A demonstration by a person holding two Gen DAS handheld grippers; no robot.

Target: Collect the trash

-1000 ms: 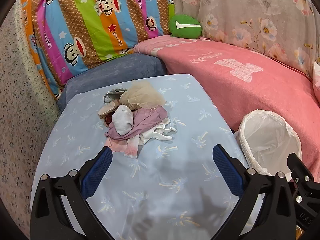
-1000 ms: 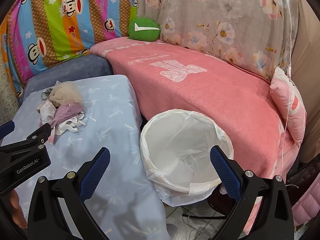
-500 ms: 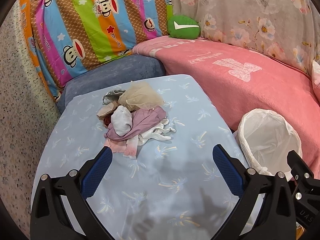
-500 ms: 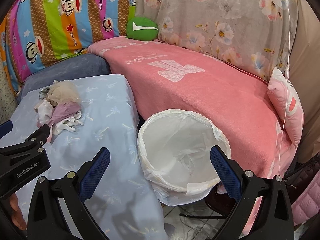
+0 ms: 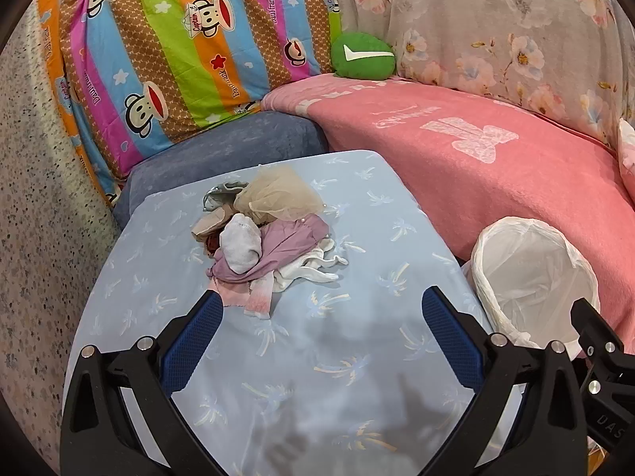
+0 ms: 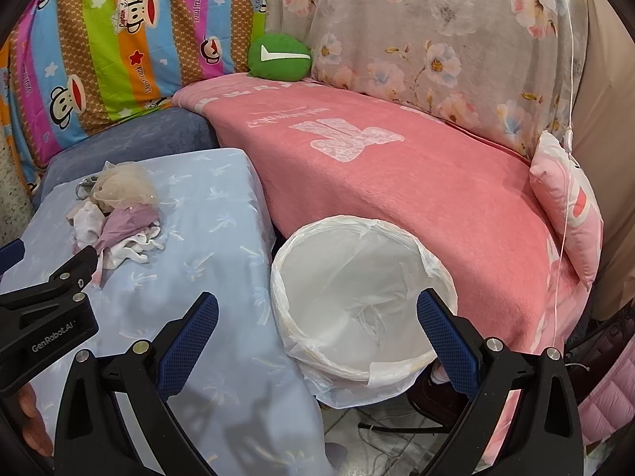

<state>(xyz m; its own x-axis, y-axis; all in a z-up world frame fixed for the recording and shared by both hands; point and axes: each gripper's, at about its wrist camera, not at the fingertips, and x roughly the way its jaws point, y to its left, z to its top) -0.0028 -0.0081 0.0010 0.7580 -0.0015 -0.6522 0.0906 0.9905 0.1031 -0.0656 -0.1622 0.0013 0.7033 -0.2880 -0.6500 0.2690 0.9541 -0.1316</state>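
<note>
A heap of crumpled trash (image 5: pixel 266 234) lies on the light-blue table (image 5: pixel 317 377): beige netting, a white sock-like wad, a mauve cloth, white and pink scraps. The same trash heap (image 6: pixel 119 214) shows at the left of the right wrist view. My left gripper (image 5: pixel 321 313) hovers open just in front of the heap, nothing between its blue pads. A white-lined bin (image 5: pixel 532 277) stands off the table's right edge. My right gripper (image 6: pixel 317 317) is open above the bin (image 6: pixel 357 305), holding nothing.
A pink-blanketed sofa (image 6: pixel 397 174) curves behind the bin and table. A striped cartoon cushion (image 5: pixel 178 51), a green pillow (image 5: pixel 363 55) and floral fabric (image 6: pixel 436 39) back it. A pink cushion (image 6: pixel 567 206) lies at the right. Cables (image 6: pixel 381 432) lie on the floor below the bin.
Both views shifted slightly: the trash heap sits a little closer to the left gripper, and the bin has drifted left in the right wrist view. Both grippers stay open.
</note>
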